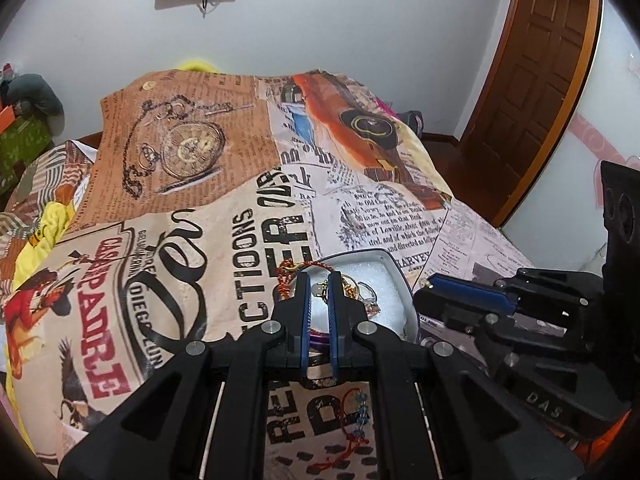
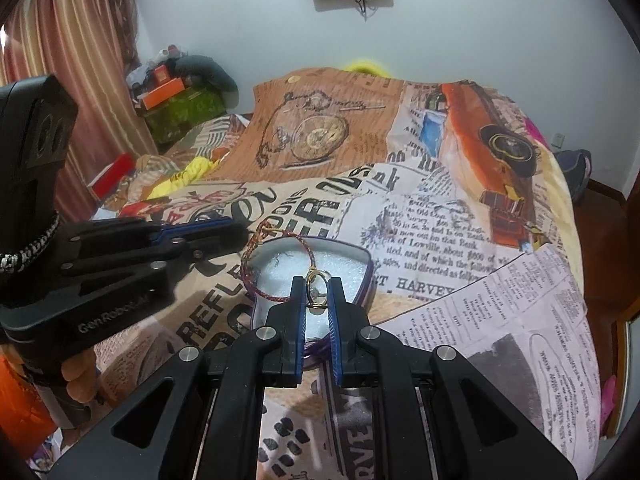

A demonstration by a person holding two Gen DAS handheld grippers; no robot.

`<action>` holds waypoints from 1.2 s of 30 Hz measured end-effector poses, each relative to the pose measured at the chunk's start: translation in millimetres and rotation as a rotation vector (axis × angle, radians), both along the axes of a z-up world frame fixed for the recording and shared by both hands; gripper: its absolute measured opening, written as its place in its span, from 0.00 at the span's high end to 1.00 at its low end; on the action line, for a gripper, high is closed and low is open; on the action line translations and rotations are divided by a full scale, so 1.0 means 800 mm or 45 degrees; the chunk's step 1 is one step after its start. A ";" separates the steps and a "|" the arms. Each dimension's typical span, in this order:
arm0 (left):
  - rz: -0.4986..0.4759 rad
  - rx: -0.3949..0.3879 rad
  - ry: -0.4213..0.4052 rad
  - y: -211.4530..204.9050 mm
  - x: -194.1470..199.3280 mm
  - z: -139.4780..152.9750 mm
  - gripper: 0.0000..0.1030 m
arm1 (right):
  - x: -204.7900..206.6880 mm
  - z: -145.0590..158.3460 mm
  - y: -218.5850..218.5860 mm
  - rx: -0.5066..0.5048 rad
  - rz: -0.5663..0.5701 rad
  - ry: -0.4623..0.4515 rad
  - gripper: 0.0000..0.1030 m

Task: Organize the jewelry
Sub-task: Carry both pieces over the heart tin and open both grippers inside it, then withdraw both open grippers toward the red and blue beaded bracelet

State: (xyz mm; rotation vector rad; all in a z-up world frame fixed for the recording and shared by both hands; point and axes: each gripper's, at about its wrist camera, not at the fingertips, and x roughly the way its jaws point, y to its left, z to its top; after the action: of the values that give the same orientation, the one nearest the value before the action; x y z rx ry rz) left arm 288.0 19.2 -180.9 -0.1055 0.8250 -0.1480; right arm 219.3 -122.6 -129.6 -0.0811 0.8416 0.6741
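I hold my left gripper (image 1: 319, 280) low over the jewelry box (image 1: 394, 270), its jaws narrowed, and I cannot tell whether they pinch the red braided bracelet (image 2: 256, 276) draped over the box's near rim. My right gripper (image 2: 318, 286) reaches into the same box, clenched on gold rings (image 2: 316, 284) above its white foam. Only the left view shows a beaded string (image 1: 362, 408) lying on the newspaper-print bedspread (image 1: 224, 216) nearer me than the box; its linkage blocks part of it
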 end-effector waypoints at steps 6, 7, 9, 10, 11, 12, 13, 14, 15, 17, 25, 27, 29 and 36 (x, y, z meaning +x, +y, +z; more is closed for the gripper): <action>-0.015 0.007 0.046 -0.006 0.013 -0.015 0.94 | 0.002 -0.012 0.006 -0.022 0.026 0.012 0.91; -0.016 0.009 0.053 -0.006 0.015 -0.018 0.94 | 0.003 -0.014 0.007 -0.025 0.029 0.015 0.91; -0.013 0.016 0.054 -0.007 0.017 -0.020 0.94 | 0.005 -0.019 0.009 -0.030 0.033 0.022 0.91; -0.012 0.018 0.055 -0.007 0.018 -0.021 0.94 | 0.005 -0.020 0.010 -0.031 0.034 0.025 0.91; -0.014 0.017 0.058 -0.007 0.018 -0.021 0.94 | 0.006 -0.021 0.010 -0.034 0.034 0.028 0.91; -0.016 0.013 0.063 -0.007 0.019 -0.022 0.94 | 0.006 -0.022 0.010 -0.037 0.035 0.031 0.91; -0.018 0.011 0.067 -0.007 0.019 -0.023 0.94 | 0.007 -0.023 0.011 -0.040 0.035 0.032 0.91; -0.019 0.012 0.072 -0.008 0.020 -0.024 0.94 | 0.007 -0.024 0.012 -0.041 0.036 0.033 0.91; -0.020 0.015 0.076 -0.008 0.020 -0.025 0.94 | 0.007 -0.025 0.012 -0.042 0.037 0.033 0.91; -0.019 0.016 0.079 -0.008 0.020 -0.026 0.94 | 0.007 -0.025 0.012 -0.044 0.040 0.034 0.91; -0.028 -0.020 0.088 -0.007 0.012 -0.018 0.94 | 0.001 -0.022 0.017 -0.074 0.053 0.001 0.91; -0.025 -0.018 0.082 -0.005 0.009 -0.013 0.94 | 0.001 -0.022 0.018 -0.088 0.059 0.009 0.91; -0.022 -0.018 0.072 -0.003 0.004 -0.009 0.94 | 0.001 -0.024 0.018 -0.100 0.064 0.022 0.91; -0.008 -0.004 0.050 0.009 -0.014 0.007 0.92 | -0.005 -0.021 0.022 -0.149 0.086 0.029 0.87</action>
State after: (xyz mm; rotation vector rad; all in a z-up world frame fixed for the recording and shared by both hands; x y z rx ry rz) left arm 277.1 26.7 -175.4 -0.1089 0.8643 -0.1536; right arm 215.3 -104.9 -146.4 -0.2084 0.9031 0.6897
